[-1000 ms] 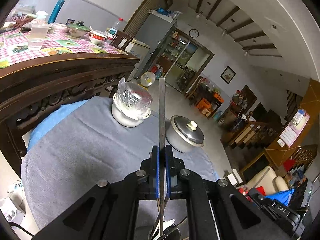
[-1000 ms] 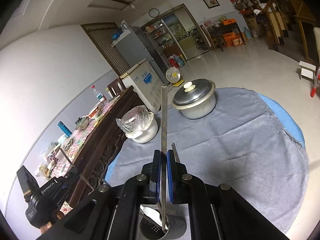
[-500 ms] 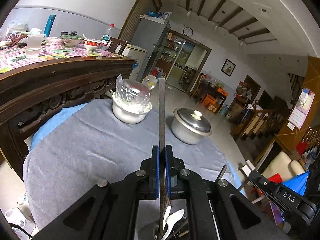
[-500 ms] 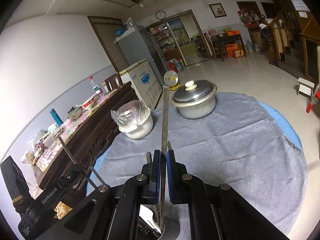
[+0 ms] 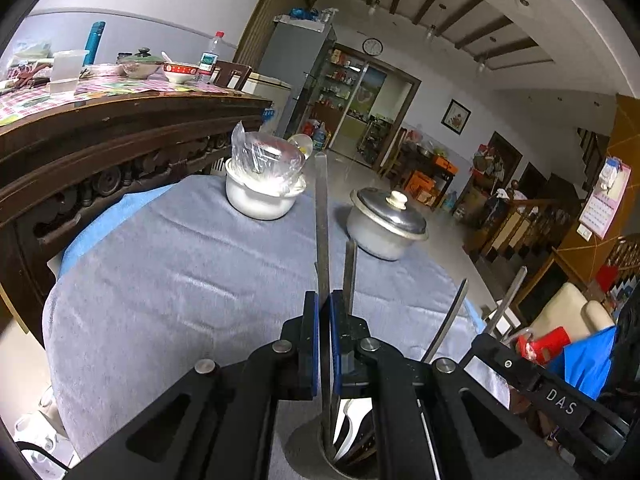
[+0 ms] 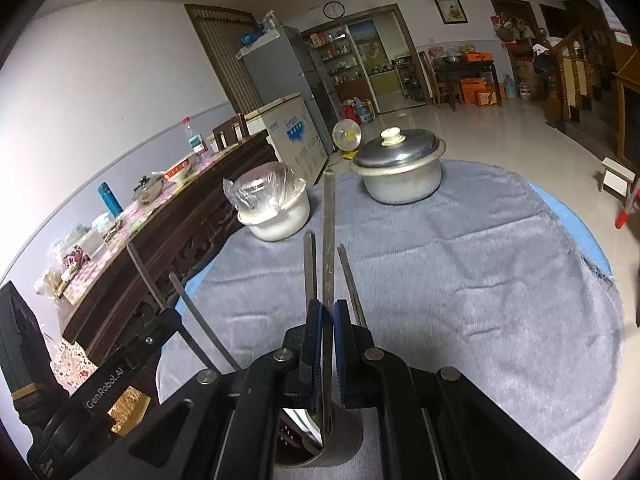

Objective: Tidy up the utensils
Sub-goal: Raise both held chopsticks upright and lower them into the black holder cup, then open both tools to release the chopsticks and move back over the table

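Over a round table [image 6: 460, 280] draped in grey cloth, two hand-held grippers each pinch a flat metal chopstick upright above a grey metal utensil holder [image 6: 344, 446]. The left gripper [image 5: 324, 322] has its blue-padded jaws clenched on a plain chopstick [image 5: 321, 216], whose lower end dips into the holder [image 5: 308, 446] beside a white spoon [image 5: 347, 424] and other metal sticks. The right gripper [image 6: 327, 324] is likewise clamped on a second chopstick [image 6: 329, 232], this one stamped with small gold Chinese characters too fine to read with confidence; two more sticks [image 6: 309, 268] rise on either side of it from the same holder. Lettering "GenRobot.AI" shows on the left gripper's body [image 6: 108, 386] in the right wrist view, and "DAS" on the right gripper's body [image 5: 560, 400] in the left wrist view. At the table's far side stand a white pot wrapped in plastic film [image 5: 262, 184] and a lidded aluminium pot [image 5: 386, 224], well apart from the holder. A white chest freezer [image 6: 288, 128] behind carries blue printing that cannot be read.
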The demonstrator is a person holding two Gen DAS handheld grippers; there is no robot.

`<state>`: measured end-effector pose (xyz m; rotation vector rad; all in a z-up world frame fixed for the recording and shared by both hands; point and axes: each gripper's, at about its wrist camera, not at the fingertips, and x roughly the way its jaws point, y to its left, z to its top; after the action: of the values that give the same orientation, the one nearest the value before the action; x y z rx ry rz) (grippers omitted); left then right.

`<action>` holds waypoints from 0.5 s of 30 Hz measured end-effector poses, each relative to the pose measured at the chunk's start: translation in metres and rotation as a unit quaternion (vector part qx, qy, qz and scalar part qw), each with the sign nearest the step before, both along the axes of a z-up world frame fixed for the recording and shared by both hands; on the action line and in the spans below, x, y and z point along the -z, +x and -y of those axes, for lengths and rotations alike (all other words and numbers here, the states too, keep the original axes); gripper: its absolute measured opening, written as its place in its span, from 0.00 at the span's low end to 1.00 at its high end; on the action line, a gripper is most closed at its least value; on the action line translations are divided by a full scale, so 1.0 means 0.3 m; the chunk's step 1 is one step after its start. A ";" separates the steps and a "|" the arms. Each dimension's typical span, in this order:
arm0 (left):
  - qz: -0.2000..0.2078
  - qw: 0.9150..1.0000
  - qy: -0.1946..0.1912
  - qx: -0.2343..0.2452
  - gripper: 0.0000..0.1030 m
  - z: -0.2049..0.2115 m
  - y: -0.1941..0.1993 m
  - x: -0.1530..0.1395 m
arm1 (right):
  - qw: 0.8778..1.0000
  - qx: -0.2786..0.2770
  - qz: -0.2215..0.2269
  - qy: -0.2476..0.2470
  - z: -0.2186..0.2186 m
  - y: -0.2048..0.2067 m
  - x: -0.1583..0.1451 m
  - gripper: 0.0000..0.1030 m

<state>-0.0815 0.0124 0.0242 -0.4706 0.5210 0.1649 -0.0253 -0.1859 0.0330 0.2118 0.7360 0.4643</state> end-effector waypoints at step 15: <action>-0.027 0.999 -0.002 0.025 0.06 0.025 -0.005 0.054 | 1.000 -0.012 -0.014 -0.007 -0.015 -0.030 0.038 0.07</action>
<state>-0.0829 0.0050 0.0081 -0.4580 0.5865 0.1283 -0.0341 -0.1813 0.0216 0.1972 0.7707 0.4806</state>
